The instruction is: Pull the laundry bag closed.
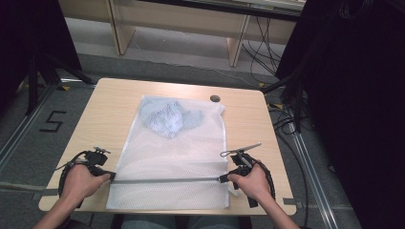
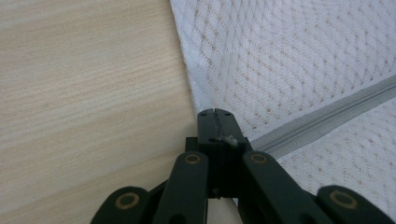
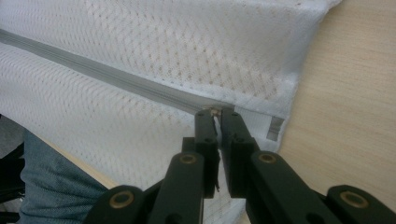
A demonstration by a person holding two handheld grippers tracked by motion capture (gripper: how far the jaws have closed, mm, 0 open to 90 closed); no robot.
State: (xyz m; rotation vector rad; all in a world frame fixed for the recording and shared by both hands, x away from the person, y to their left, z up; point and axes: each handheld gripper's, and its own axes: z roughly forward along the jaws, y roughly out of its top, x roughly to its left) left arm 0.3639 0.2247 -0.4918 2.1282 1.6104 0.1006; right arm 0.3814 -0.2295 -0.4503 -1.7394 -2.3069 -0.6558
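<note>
Right gripper [image 3: 215,114] pinches zip pull of white mesh laundry bag [image 1: 167,157]; left gripper [image 2: 215,114] clamps bag edge. Zip looks closed; next: release.

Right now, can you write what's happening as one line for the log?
left tool: shut on bag edge | right tool: shut on zipper pull | mesh bag: flat on table, cloth inside

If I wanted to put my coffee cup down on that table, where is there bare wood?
Bare wood lies on the table left of the white mesh laundry bag, a strip right of it, and a band behind, near the small dark disc. The near edge is crowded: the left gripper and right gripper pinch the zipper ends.
</note>
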